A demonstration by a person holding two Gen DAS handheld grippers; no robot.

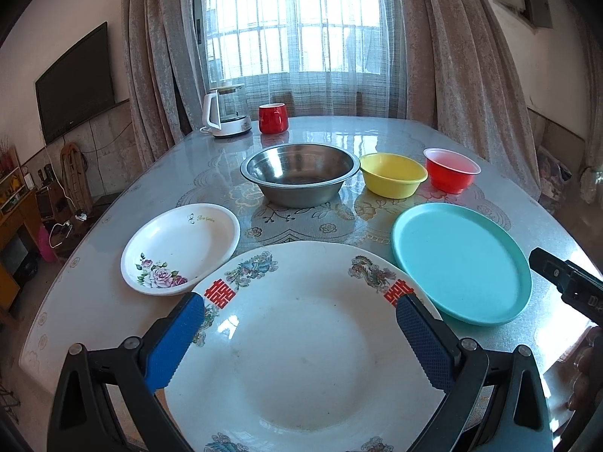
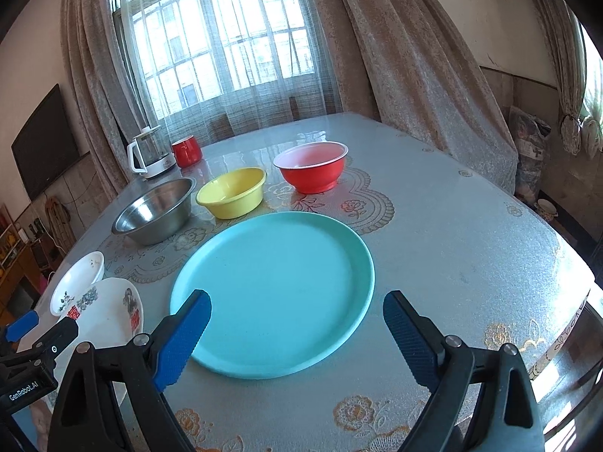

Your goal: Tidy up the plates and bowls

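Left gripper [image 1: 299, 324]: blue-padded jaws spread wide, holding nothing, poised above the large white plate [image 1: 301, 346] with red characters and dragon motifs, which lies flat at the near table edge.

Right gripper [image 2: 297, 333]: jaws likewise spread and empty, poised over the near rim of the turquoise plate [image 2: 275, 297], which lies flat just to the right of the large white plate.

Small white dish [image 1: 181, 248] with a rose print: flat on the table, to the left of the large plate; their rims look to meet or overlap, though which cannot be told.

Back row, left to right: steel bowl [image 1: 299, 173], yellow bowl [image 1: 392, 174], red bowl [image 1: 450, 169], each upright, empty and standing apart from its neighbours.

Far end of the table [image 2: 452, 233]: a white kettle [image 1: 224, 115] and a red mug [image 1: 272, 117], not part of the sorting.

Progress, as judged: none evident. No plate is stacked on another and no bowl is nested. All three plates and all three bowls appear to remain to be gathered, with the two nearest plates the likely first picks.
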